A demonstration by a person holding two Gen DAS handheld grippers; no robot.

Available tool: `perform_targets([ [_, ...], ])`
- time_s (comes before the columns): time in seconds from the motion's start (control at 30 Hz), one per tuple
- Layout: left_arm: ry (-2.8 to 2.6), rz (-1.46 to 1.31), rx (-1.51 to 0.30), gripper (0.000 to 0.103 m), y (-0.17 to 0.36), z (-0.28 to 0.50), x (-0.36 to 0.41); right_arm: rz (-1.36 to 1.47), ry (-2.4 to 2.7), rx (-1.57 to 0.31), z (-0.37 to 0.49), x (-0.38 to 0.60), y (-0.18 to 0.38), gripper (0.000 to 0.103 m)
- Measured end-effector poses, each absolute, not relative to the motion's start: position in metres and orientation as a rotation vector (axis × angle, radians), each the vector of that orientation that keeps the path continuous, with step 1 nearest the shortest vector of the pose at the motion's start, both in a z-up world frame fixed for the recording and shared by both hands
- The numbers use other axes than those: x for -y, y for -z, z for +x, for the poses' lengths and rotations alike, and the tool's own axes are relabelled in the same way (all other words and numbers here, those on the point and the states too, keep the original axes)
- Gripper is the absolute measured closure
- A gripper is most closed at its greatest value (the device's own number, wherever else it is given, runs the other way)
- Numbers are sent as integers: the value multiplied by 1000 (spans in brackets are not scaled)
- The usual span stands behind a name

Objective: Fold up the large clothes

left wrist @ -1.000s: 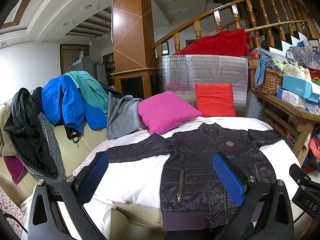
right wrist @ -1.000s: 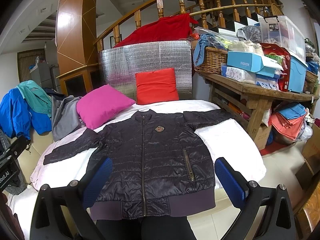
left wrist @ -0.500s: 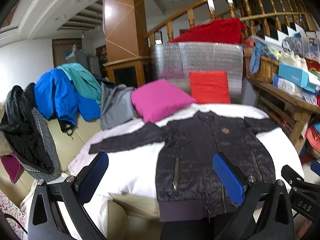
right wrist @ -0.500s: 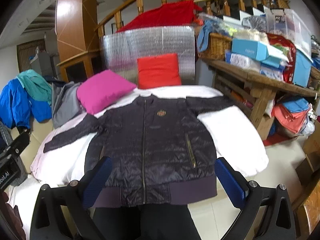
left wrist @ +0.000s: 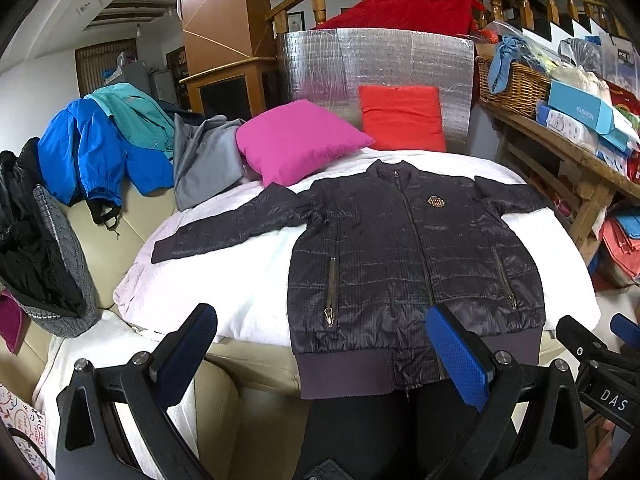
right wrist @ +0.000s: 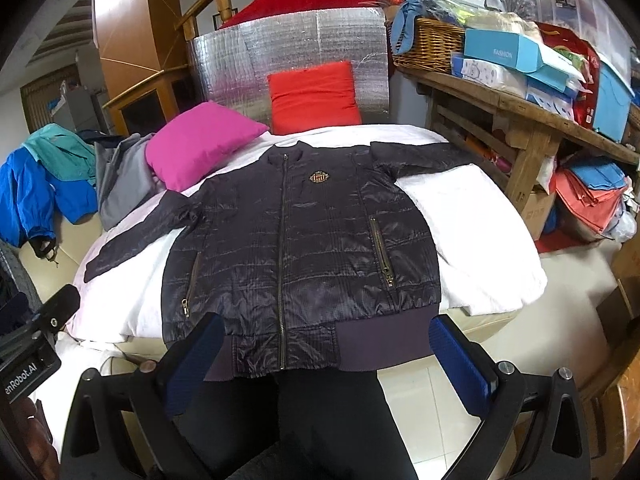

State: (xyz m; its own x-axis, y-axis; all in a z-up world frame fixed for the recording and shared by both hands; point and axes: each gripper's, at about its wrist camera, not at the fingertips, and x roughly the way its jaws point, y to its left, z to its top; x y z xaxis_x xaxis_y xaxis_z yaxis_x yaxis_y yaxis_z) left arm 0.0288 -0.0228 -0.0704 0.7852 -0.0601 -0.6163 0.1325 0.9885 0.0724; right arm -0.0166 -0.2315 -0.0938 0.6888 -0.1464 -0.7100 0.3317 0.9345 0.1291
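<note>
**Both claws drop toward the jacket's hem**

Since a second ago both cameras have tipped down and drawn closer, so the dark quilted jacket (left wrist: 412, 256) now sits higher and larger in each view, with more of its ribbed hem showing. It lies face up and zipped on the white-covered bed (left wrist: 248, 292), sleeves spread to either side, hem hanging over the near edge, collar toward the pink cushion (left wrist: 298, 140) and red cushion (left wrist: 402, 118).

The left claw (left wrist: 322, 354) is spread wide and holds nothing; its blue pads frame the jacket's left pocket side and the bare sheet beside it. The right claw (right wrist: 324, 362) is likewise wide apart and empty, hovering just in front of the hem, one pad at each end of the waistband.

Other coats are draped over the sofa back: a blue jacket (left wrist: 92, 156), a teal one and a grey one. A wooden desk (right wrist: 520, 108) to the right carries a wicker basket (right wrist: 430, 44) and boxes.
</note>
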Motion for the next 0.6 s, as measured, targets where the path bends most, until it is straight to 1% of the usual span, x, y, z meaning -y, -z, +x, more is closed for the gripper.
perform_targets([
  [0.3,87,116,-635,0,66,42,31,254,292,-758,-7,245,91,0],
  [0.6,72,134,-685,0,78,73,46,283,306,-803,24,271,102,0],
])
